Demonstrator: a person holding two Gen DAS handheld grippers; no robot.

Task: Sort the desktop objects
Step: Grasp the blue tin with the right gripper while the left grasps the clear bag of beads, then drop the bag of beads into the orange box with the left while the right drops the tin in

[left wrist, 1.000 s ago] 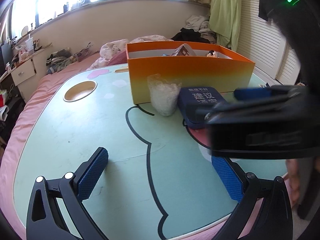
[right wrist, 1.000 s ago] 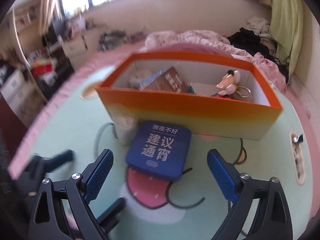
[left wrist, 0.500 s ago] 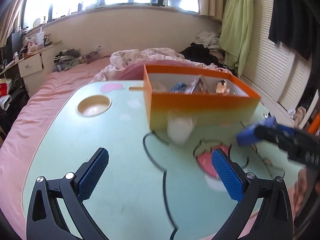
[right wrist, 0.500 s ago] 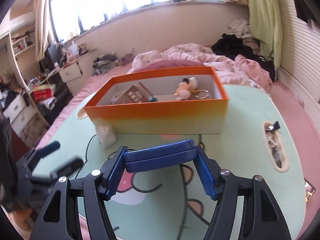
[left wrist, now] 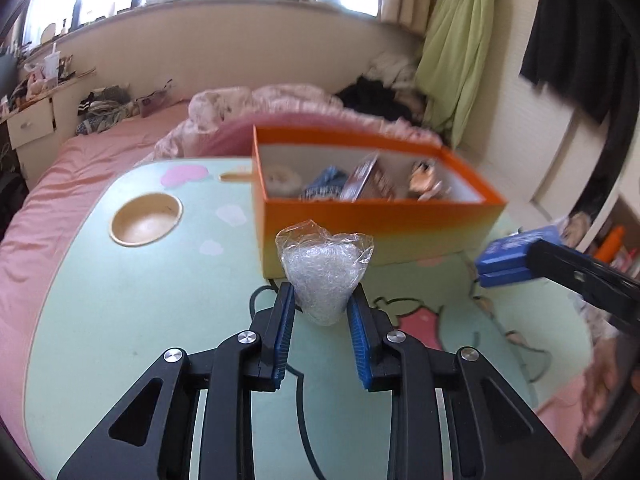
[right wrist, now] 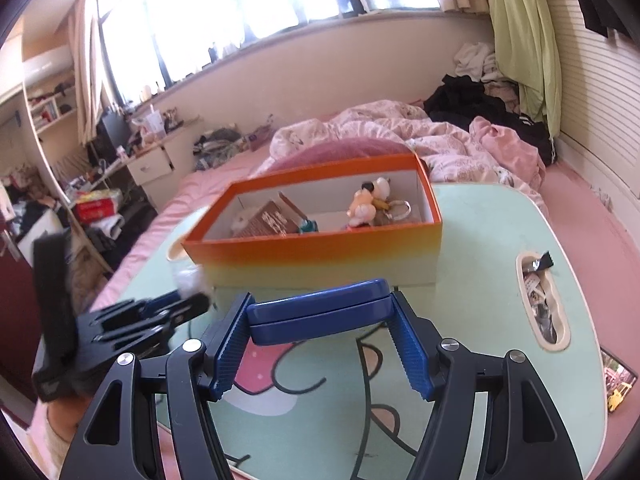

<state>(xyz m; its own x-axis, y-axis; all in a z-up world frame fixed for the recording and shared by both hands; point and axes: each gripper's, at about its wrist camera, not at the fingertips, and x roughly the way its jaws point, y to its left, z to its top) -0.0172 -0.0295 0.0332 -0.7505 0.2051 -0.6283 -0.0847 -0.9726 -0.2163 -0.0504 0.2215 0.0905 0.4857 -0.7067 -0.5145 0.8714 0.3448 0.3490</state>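
Observation:
A clear plastic bag of white stuffing [left wrist: 324,268] stands on the mint table [left wrist: 120,300] in front of the orange box [left wrist: 376,216]. My left gripper [left wrist: 320,300] is closing on it, and both blue pads touch the bag's lower sides. My right gripper [right wrist: 320,300] is shut on a flat dark blue case [right wrist: 316,316], held level above the table in front of the orange box [right wrist: 320,252]. In the left wrist view the case [left wrist: 516,254] hangs at the right. The box holds a booklet, a plush keychain and other small things.
A round cup recess [left wrist: 146,220] is sunk in the table's far left. A long slot [right wrist: 542,312] with small odds and ends lies along the right edge. A pink bed with heaped bedding surrounds the table. A hand [left wrist: 604,380] shows at the lower right.
The left jaws went from wide open to closed around the bag. The right gripper closed on the blue case, lifted it off the table and carried it to the right.

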